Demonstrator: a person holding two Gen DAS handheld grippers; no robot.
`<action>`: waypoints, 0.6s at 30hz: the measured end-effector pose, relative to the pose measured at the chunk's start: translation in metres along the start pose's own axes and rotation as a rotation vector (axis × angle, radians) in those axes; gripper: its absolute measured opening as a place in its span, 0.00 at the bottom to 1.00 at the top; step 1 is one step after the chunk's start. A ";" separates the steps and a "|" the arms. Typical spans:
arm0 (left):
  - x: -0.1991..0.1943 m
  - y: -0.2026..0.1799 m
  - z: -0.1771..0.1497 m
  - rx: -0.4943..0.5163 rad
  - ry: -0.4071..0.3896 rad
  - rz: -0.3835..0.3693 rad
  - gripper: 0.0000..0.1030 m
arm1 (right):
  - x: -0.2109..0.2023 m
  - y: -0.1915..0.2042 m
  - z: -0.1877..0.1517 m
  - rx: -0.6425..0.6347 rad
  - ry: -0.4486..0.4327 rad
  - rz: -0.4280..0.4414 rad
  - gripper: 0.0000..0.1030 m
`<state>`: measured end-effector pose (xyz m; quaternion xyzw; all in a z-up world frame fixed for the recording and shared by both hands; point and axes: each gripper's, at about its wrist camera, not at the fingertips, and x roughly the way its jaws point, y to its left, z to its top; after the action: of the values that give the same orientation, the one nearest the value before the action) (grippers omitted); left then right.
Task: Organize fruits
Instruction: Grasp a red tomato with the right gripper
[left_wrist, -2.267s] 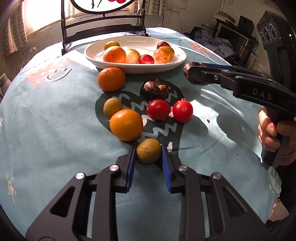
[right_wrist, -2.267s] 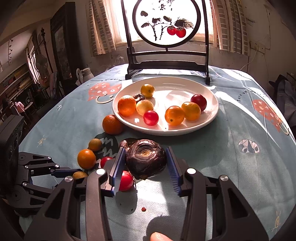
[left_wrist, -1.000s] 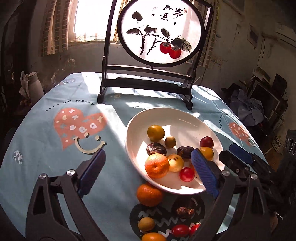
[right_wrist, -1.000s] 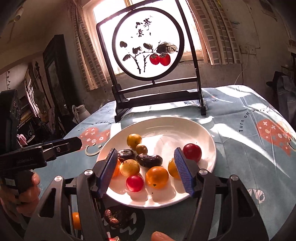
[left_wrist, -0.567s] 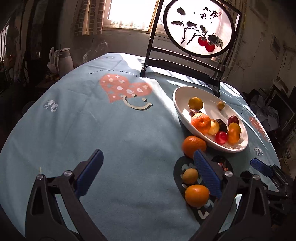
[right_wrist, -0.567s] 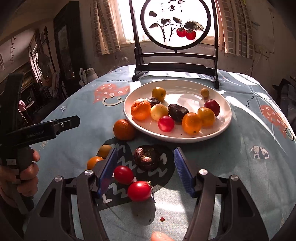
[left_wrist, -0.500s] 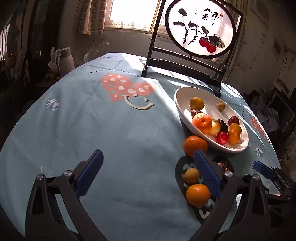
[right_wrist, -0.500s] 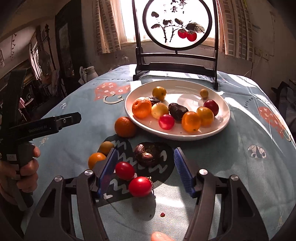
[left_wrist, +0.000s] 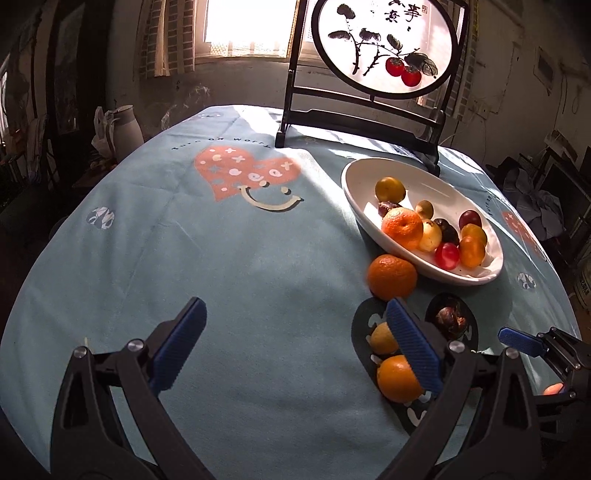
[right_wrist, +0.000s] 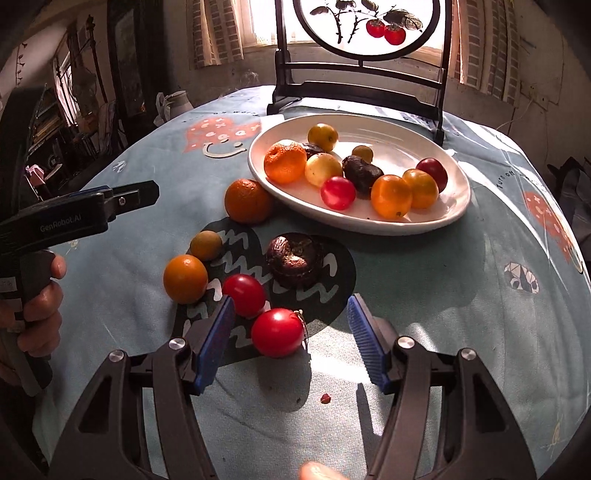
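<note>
- Since 0.5 s ago the right gripper (right_wrist: 290, 341) has dropped closer to the cloth — the nearer red tomato (right_wrist: 277, 332) now sits between its spread blue pads, untouched.
- Left gripper (left_wrist: 295, 345) barely shifted in that time; fingers released, wide apart, nothing between them but bare tablecloth (left_wrist: 229, 266).
- White plate (right_wrist: 436, 221) holds a tangerine, yellow and orange fruits, two red ones and a dark wrinkled piece.
- Loose on the cloth near the plate: tangerine (right_wrist: 248, 201) just beside the rim, small green-yellow fruit (right_wrist: 205, 245), orange (right_wrist: 185, 278), second red tomato (right_wrist: 243, 295), dark round fruit (right_wrist: 295, 260).
- The two tomatoes lie close together; whether they touch I can't tell.
- Left-wrist view: the left gripper's right finger overlaps the orange and the green-yellow fruit in the picture — contact unclear.
- Painted round screen (left_wrist: 384, 48) stands behind the plate.
</note>
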<state>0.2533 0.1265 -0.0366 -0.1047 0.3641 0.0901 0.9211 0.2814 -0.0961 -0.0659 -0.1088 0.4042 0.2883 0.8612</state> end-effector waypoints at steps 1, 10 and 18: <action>0.000 0.001 0.000 -0.003 0.001 0.000 0.97 | 0.001 0.000 -0.001 0.001 0.008 0.002 0.62; 0.001 0.004 0.000 -0.018 0.012 -0.007 0.97 | 0.010 0.004 -0.007 -0.030 0.058 0.000 0.62; -0.001 0.003 -0.001 -0.004 0.007 -0.009 0.97 | 0.019 0.007 -0.012 -0.055 0.088 -0.011 0.45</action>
<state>0.2510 0.1288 -0.0366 -0.1087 0.3665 0.0863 0.9200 0.2796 -0.0881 -0.0880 -0.1474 0.4328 0.2894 0.8410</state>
